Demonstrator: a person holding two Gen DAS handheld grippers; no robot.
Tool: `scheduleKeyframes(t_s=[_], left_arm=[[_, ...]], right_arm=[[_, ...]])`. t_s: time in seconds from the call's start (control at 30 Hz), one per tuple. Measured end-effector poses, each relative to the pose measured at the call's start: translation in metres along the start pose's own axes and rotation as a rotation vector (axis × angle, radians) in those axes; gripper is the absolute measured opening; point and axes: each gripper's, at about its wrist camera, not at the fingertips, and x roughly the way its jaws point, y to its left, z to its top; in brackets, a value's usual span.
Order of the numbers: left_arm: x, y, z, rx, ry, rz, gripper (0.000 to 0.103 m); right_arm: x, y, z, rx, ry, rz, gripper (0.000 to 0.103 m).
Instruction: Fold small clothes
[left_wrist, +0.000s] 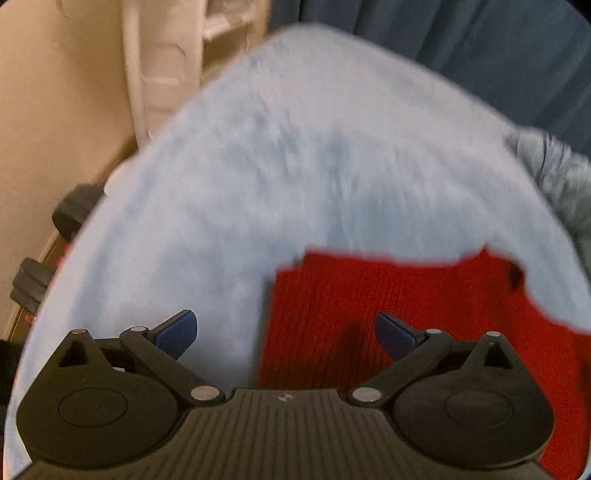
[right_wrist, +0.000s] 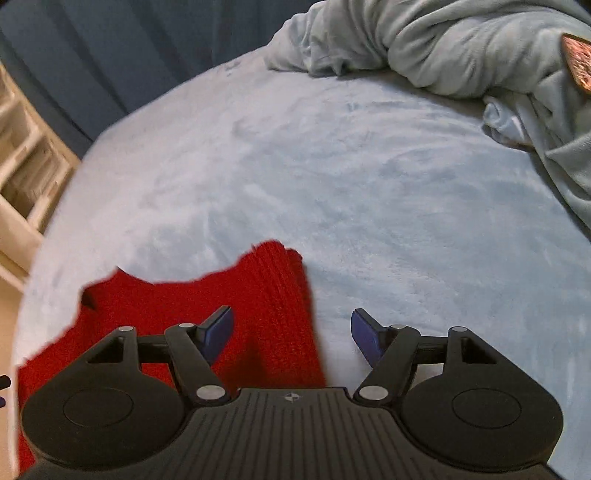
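In the left wrist view, the left hand-held gripper (left_wrist: 286, 334) hangs spread and empty over the pale blue bed (left_wrist: 295, 155); the red knit garment (left_wrist: 424, 317) lies flat under its right finger. In the right wrist view, the right hand-held gripper (right_wrist: 291, 334), likewise spread, hovers above the garment's (right_wrist: 236, 317) right edge, a rumpled blanket (right_wrist: 461, 48) far right.

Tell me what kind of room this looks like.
Probably a bedroom: the red knit garment lies on a plush light-blue bed cover, a rumpled blanket sits behind, and dark curtains hang beyond.

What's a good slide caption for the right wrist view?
Right tool open above the edge of a red knit garment lying on a light blue fleece blanket.
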Motion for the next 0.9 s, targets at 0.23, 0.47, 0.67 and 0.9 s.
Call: scheduleKeyframes(t_s=[0.23, 0.47, 0.67, 0.9], left_arm=[[-0.019, -0.008, -0.002, 0.084, -0.047, -0.096, 0.014], [-0.088, 0.005, 0.011, 0.068, -0.236, -0.160, 0.013], [0.004, 0.003, 0.022, 0.078, -0.086, -0.004, 0.013], [0.032, 0.005, 0.010, 0.126, -0.143, 0.123, 0.061]], right_arm=[[-0.020, 0.023, -0.005, -0.098, -0.121, 0.031, 0.012], [-0.080, 0.020, 0.017, -0.023, -0.323, 0.172, 0.011], [0.025, 0.004, 0.023, 0.046, -0.122, 0.017, 0.012], [0.066, -0.026, 0.010, 0.173, -0.070, -0.034, 0.053]])
